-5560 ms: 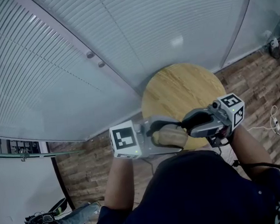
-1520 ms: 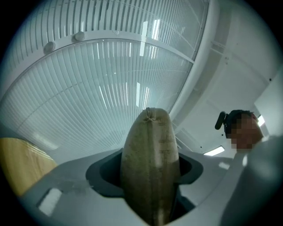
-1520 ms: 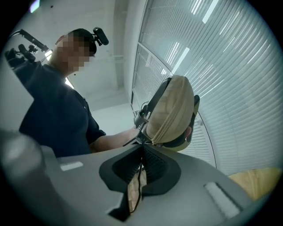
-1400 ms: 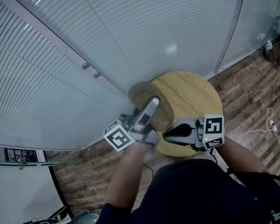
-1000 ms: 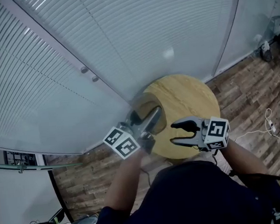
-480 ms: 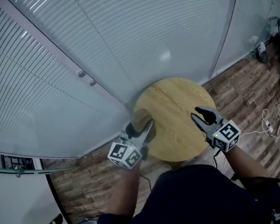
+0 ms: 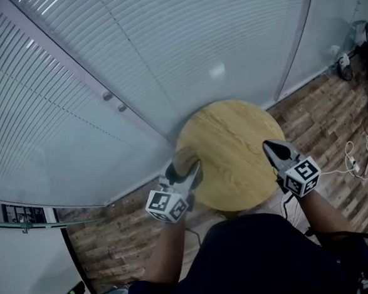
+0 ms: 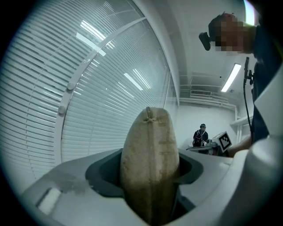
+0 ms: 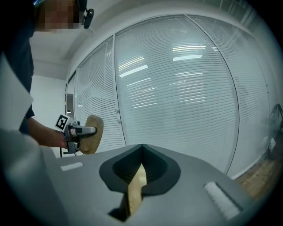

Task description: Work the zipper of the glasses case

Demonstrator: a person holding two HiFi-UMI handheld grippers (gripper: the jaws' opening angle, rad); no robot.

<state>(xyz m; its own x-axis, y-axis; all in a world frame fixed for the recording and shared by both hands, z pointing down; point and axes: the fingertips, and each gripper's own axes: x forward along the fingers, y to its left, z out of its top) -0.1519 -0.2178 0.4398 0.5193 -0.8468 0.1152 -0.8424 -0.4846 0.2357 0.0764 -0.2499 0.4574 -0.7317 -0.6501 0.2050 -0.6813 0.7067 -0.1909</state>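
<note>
Glasses case [image 7: 185, 156] sat clamped in the left gripper [image 7: 184, 169] at the left rim of the round wooden table [image 7: 234, 140]. I could not tell whether it touched the tabletop. The jaws pressed on its two broad faces. The right gripper [image 7: 269, 146] stood at the opposite rim, well apart from the case. Its jaws had just been closing and met with nothing between them; only a sliver of tabletop showed through the gap.

Progress, as I judged it: no zipper pull was in hand, so no stroke was under way. No view showed the slider, so I could not confirm how far the zipper had been run. Checking the slider position remained.

View comparison:
- The head view gave the case only as a tan lump between the jaws.
- The left gripper view showed it end-on. The zipper seam [image 8: 150, 115] ran up the narrow edge to a stitched end and appeared shut there.
- The right gripper view showed its oval side face, upright in the left gripper, against the window blinds [image 9: 185, 88].
</note>
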